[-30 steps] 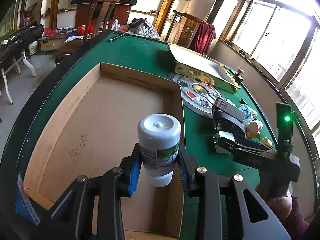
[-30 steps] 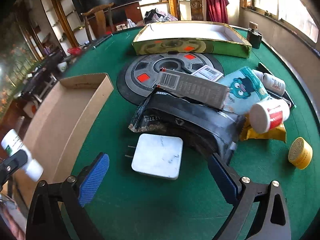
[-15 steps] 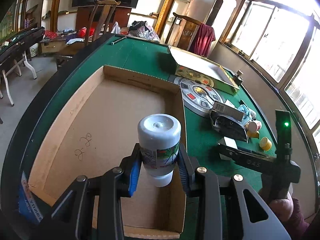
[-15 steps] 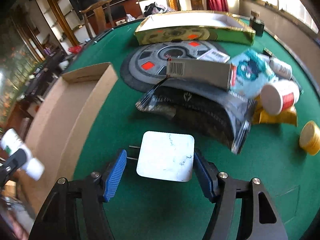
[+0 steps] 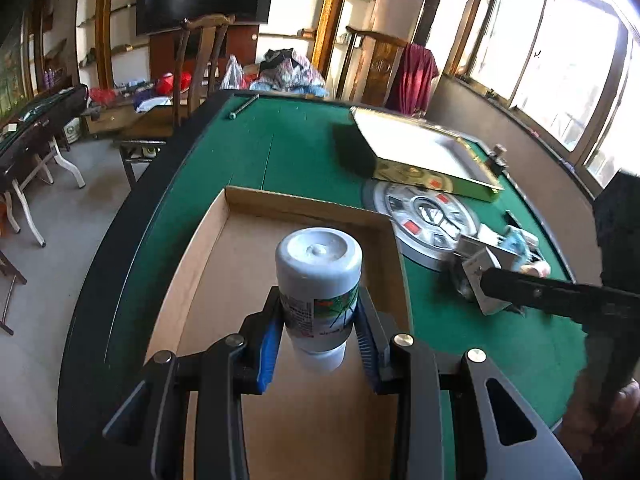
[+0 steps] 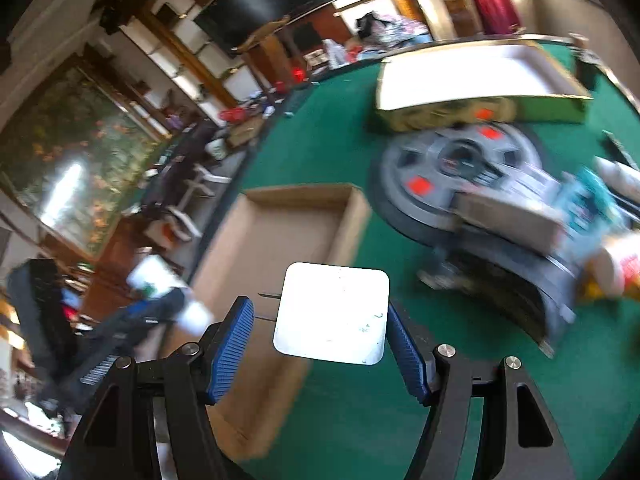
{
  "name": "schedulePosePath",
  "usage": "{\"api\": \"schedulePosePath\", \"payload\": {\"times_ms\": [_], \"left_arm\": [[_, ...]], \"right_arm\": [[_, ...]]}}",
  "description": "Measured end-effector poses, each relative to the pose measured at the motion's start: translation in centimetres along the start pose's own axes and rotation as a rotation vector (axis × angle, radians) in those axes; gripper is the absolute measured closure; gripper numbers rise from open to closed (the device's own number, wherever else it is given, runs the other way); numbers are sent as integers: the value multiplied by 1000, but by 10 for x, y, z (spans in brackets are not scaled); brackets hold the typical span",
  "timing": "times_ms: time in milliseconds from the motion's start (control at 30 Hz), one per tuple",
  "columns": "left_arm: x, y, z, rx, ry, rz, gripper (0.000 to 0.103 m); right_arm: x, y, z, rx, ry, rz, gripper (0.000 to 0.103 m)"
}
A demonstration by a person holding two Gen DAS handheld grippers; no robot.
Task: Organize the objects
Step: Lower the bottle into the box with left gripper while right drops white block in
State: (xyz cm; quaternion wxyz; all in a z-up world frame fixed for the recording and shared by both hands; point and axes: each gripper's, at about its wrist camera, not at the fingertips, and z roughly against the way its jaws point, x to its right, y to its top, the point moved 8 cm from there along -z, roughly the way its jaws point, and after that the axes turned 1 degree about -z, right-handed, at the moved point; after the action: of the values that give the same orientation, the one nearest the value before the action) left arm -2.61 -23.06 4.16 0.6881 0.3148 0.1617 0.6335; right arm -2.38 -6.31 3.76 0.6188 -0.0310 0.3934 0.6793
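**Both hands loaded, box not yet filled**

Progress, judged from the frames: early stage; cardboard box [image 5: 304,216] on the green worktop [image 5: 288,152] looks bare inside as far as visible, no item resting on its floor; two items in hand, neither set down yet; most of the clutter is unsorted, i.e. the pile [image 6: 520,232] of packets, a grey carton, a teal pouch & a red-white cup, sitting by the round grey disc [image 6: 452,160] w/ the gold tray [image 6: 472,80] beyond; right view is motion-blurred, so pile details are unsure.

Left gripper [image 5: 318,336]: jaws closed to bottle width, blue pads pressed on both sides of the white bottle [image 5: 318,280]; bottle held cap toward the camera, above the box interior, not touching the cardboard.

Right gripper [image 6: 320,344]: jaws partly closed around the white charger block [image 6: 332,314]; right pad touches its edge, left pad shows a small gap w/ the prongs on that side, so grip prob. firm but can't confirm full contact; block is lifted off the worktop, near the box's near edge.

Left to do, my guess: drop both in the box, then clear the pile.
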Motion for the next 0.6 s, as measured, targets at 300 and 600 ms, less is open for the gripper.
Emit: {"api": "schedulePosePath", "payload": {"times_ms": [300,600], "left_arm": [[-22,18,-88,-110,21,41,70],[-15,19,-114,-126,-32,43,54]], "right_arm": [[-19,39,-91,-108,34,-72,31],[-16,46,-132,-135,-44,-61,31]]}}
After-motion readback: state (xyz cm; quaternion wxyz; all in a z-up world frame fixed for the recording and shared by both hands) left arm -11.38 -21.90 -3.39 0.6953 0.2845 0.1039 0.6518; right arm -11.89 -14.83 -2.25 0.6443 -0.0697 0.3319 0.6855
